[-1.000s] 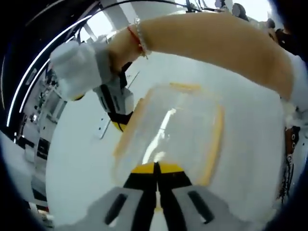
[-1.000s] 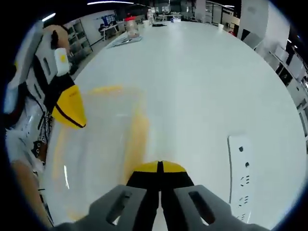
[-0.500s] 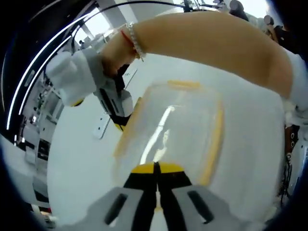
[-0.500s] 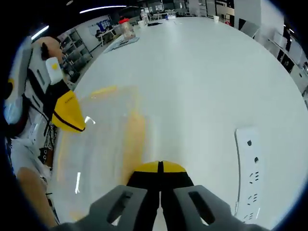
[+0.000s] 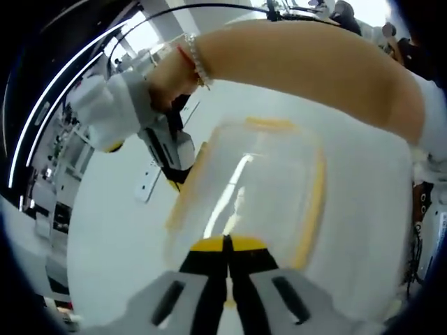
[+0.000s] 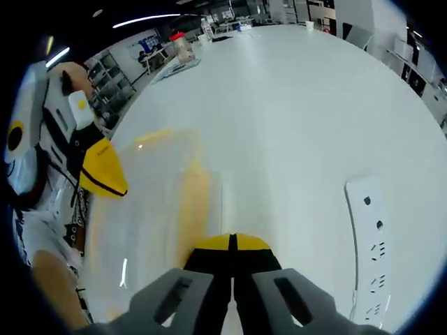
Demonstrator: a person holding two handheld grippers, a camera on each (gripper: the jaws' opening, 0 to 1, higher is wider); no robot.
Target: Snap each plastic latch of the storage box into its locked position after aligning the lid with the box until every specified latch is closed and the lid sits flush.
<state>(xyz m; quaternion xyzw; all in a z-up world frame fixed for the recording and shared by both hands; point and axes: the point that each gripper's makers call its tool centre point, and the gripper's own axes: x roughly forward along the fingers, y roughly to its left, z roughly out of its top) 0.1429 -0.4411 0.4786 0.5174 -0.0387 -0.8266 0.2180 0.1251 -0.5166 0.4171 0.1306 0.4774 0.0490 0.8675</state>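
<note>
Storage box (image 5: 244, 188): clear, lidded, on white worktop (image 6: 293, 105); probably light, slippery.
Yellow latches (image 5: 314, 209): stiff; press the flap edges.
Left hand-held gripper (image 5: 227, 246): jaws together, empty.
Right hand-held gripper (image 6: 232, 244): likewise closed, empty.

A: Is there any writing to read here, a label, a brand, a number?

B: No. Nothing legible in either view.

A: What about the power strip (image 6: 369, 251) lying on the table (image 6: 293, 105)?

B: It shows sockets and a dark spot, but no lettering I can make out.

A: And the storage box (image 5: 251, 188)?

B: Clear plastic with yellow latches, no print visible.
</note>
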